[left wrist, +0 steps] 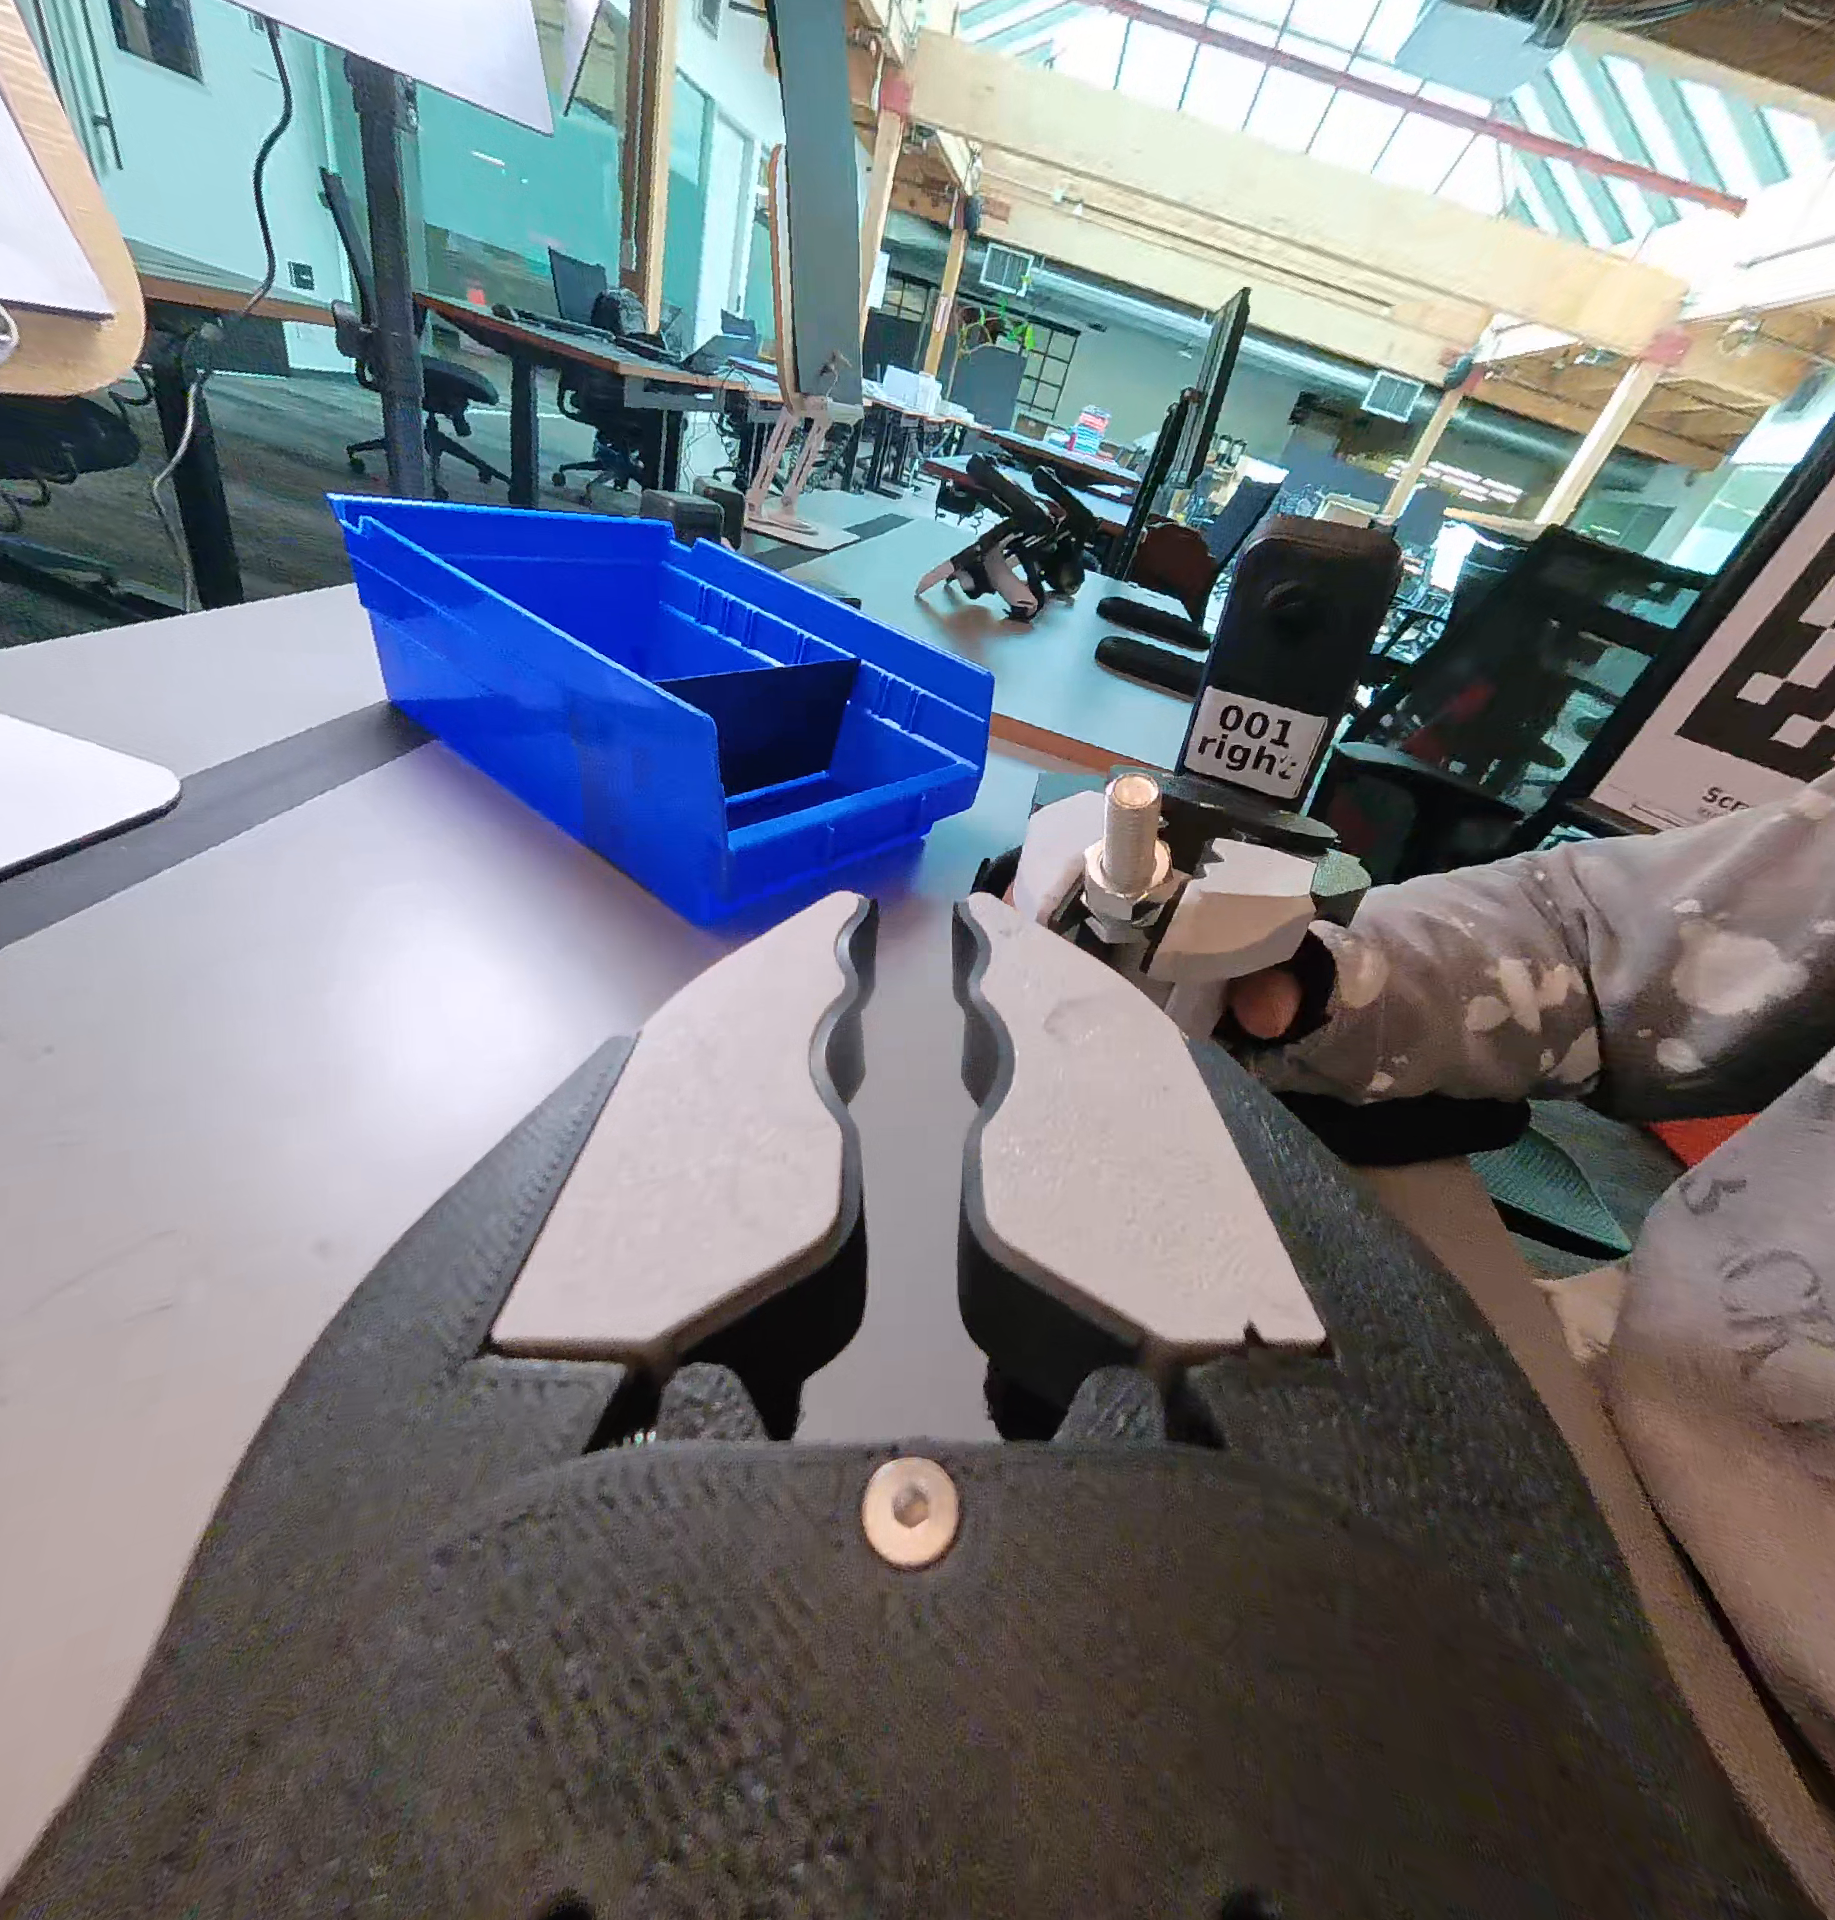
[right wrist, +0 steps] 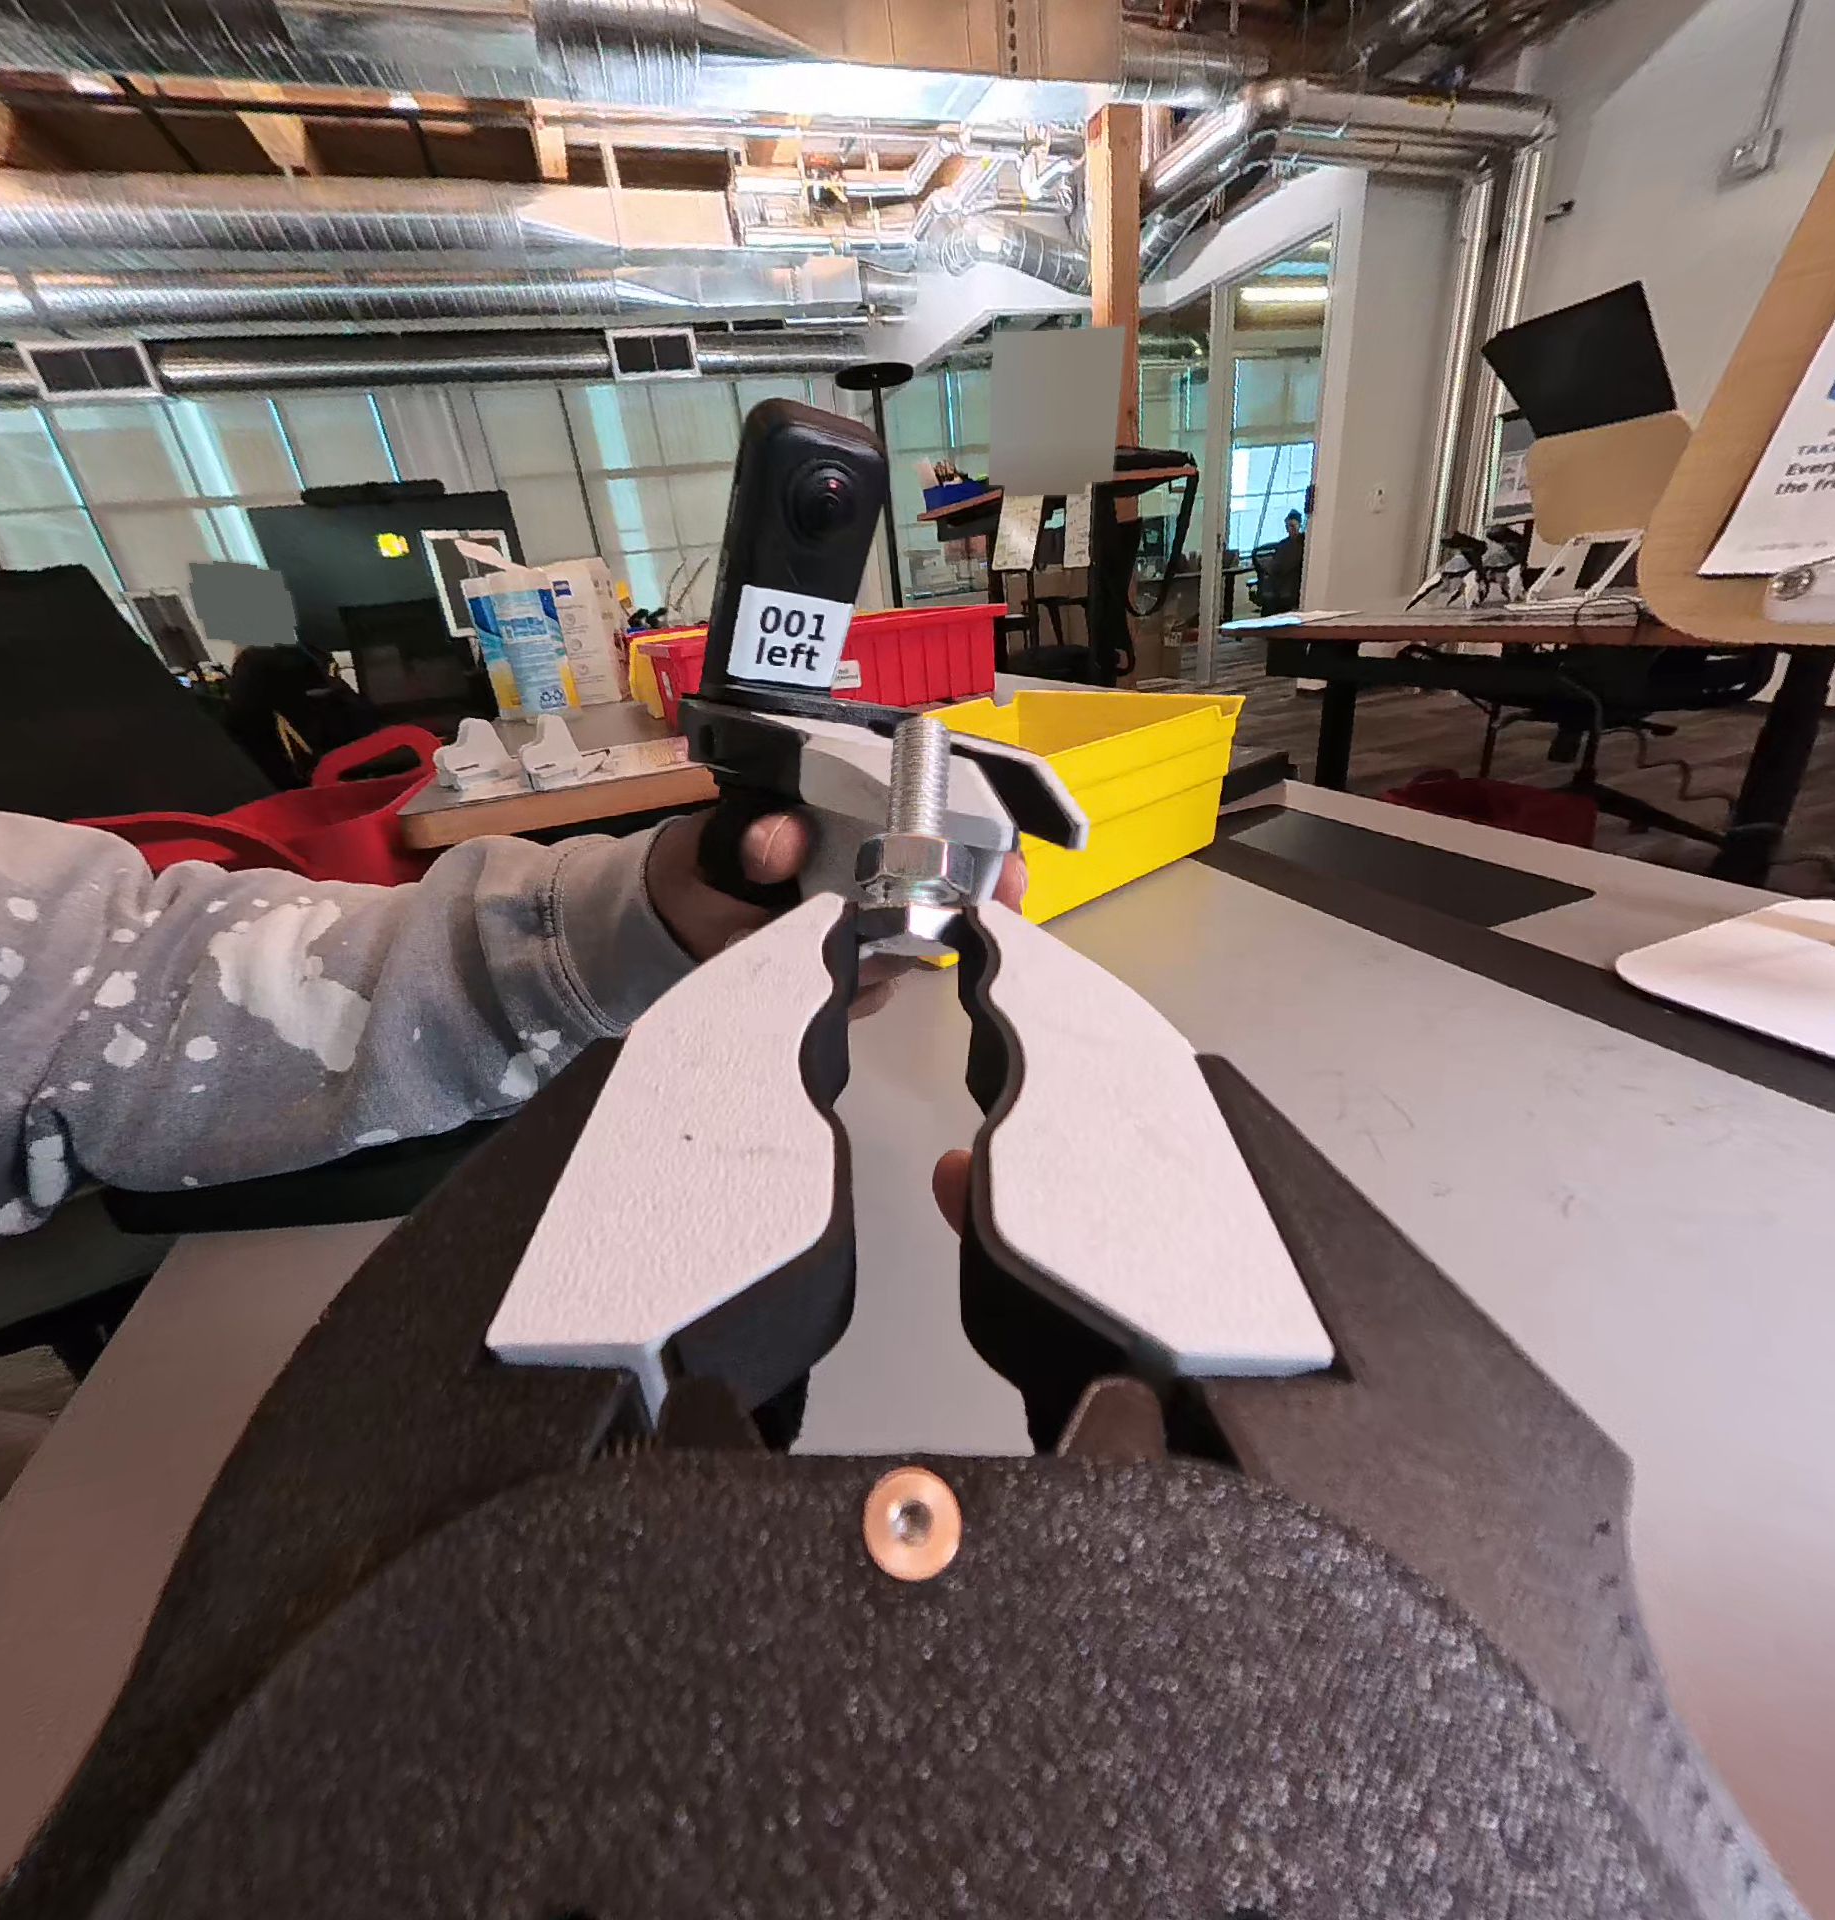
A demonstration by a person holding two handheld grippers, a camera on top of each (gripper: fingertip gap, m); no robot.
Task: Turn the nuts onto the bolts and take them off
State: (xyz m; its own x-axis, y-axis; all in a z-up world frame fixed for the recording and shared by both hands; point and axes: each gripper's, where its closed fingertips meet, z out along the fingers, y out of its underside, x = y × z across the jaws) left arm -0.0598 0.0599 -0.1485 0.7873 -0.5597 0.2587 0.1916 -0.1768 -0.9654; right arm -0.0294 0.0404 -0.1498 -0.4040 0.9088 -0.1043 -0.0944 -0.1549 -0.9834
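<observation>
- The right claw (right wrist: 908, 940) is clenched on the head of a silver bolt (right wrist: 918, 774), which stands upright with its threaded shank pointing up.
- A silver hex nut (right wrist: 918, 868) sits low on the thread, just above the head.
- The left claw (left wrist: 913, 920) is released and empty, its pale fingers (left wrist: 731, 1122) a narrow gap apart, held above the grey worktop (left wrist: 269, 1039).
- In the left wrist view the bolt (left wrist: 1131, 836) and nut (left wrist: 1126, 883) show just right of that claw's tips, gripped by the other tool.
- In the right wrist view the left claw appears close behind the bolt; whether it touches the nut is hard to tell from this angle.
- A blue bin (left wrist: 622, 686) with a dark divider stands on the worktop ahead of the left claw.
- A yellow bin (right wrist: 1121, 769) rests on the worktop behind the bolt.
- A person's hand (left wrist: 1277, 987) in a grey bleach-spotted sleeve (left wrist: 1578, 956) holds the right tool.
</observation>
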